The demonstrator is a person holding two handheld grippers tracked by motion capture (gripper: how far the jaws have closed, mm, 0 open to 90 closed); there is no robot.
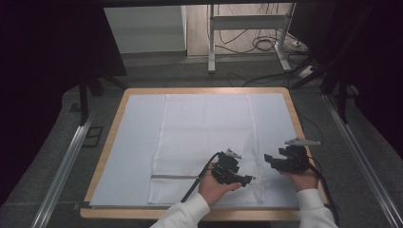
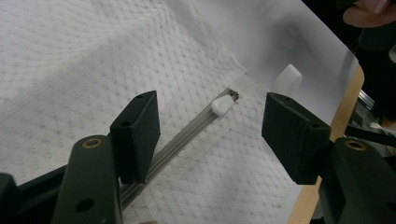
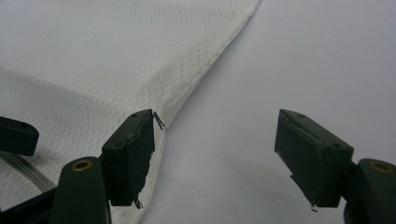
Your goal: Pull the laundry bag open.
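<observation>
A white mesh cloth bag (image 1: 204, 137) lies flat on the white mat (image 1: 135, 142). A grey zip strip (image 1: 173, 176) runs across its near end. In the left gripper view the zip strip (image 2: 187, 133) passes under my left jaw and ends at a small white slider (image 2: 222, 105). My left gripper (image 1: 244, 180) (image 2: 210, 116) hovers over the bag's near right corner, open, with nothing pressed between its pads. My right gripper (image 1: 277, 156) (image 3: 215, 126) is open just right of the bag's right edge (image 3: 196, 79), over bare mat.
A small white block (image 2: 287, 78) sits on the mat beyond the zip's end. The wooden table edge (image 1: 107, 152) frames the mat. Metal rails (image 1: 66, 161) flank the table. A desk frame (image 1: 211, 42) and cables (image 1: 261, 45) lie on the floor behind.
</observation>
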